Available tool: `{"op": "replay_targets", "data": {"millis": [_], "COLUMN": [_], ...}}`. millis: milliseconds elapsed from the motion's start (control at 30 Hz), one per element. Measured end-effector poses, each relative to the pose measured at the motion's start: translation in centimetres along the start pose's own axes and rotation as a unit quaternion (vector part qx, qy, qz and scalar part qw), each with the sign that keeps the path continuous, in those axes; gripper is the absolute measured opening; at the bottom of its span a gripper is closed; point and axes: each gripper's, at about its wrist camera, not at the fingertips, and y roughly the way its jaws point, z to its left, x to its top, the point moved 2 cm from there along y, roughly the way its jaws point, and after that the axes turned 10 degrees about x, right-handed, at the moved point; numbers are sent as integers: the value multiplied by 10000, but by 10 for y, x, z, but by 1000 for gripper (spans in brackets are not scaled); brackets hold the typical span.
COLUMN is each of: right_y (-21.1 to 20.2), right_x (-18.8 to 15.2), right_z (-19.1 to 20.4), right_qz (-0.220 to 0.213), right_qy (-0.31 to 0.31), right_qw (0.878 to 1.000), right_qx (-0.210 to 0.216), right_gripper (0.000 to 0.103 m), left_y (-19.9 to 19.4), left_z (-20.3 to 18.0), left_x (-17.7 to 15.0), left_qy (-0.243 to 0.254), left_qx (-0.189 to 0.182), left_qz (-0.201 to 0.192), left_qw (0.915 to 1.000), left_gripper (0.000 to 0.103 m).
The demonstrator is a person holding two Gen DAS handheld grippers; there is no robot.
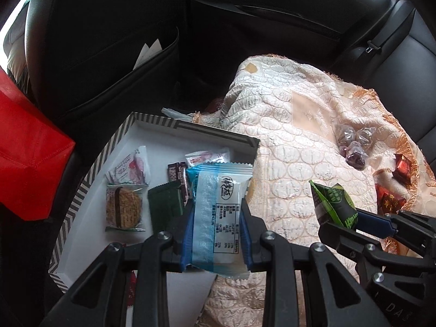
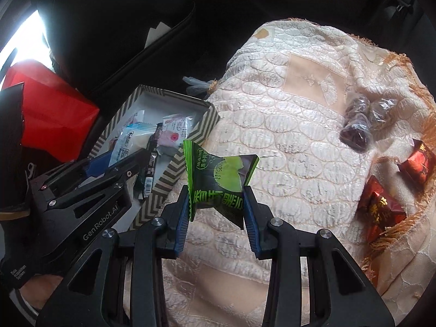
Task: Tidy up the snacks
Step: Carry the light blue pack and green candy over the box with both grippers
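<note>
My left gripper [image 1: 216,204] is shut on a blue and white snack packet [image 1: 218,212] and holds it over the right part of a striped box [image 1: 81,188]. The box holds a biscuit packet [image 1: 124,208], a dark green packet [image 1: 166,207] and other wrapped snacks. My right gripper [image 2: 216,194] is shut on a green snack packet [image 2: 218,182], above the cream cloth just right of the box [image 2: 169,174]. The green packet also shows in the left wrist view [image 1: 332,204]. The left gripper [image 2: 120,163] with its blue packet shows in the right wrist view.
The cream patterned cloth [image 2: 286,136] covers a car seat. On it lie dark candies in clear wrap [image 2: 357,125] and two red wrapped snacks [image 2: 381,207]. A red bag [image 1: 24,158] stands left of the box. A black seat back with a pocket is behind.
</note>
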Motion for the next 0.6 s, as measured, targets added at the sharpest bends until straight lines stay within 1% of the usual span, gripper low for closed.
{"op": "replay_targets", "data": {"millis": [367,600], "right_y": [34,60], "right_x": [16,31], "right_z": [40,64], "right_qz": [235,391], "right_qy": [-418,-657], "right_qw": [9988,9969], "right_qx": [109,155], "right_gripper": [35,35], "left_y": [26,48], "left_z": [44,72], "left_x": [-3,-6], "left_qy": [-352,-608], "left_qx": [270,416], "left_qz": [205,410], "left_qw": [9988,9964], "left_gripper": [32,32]}}
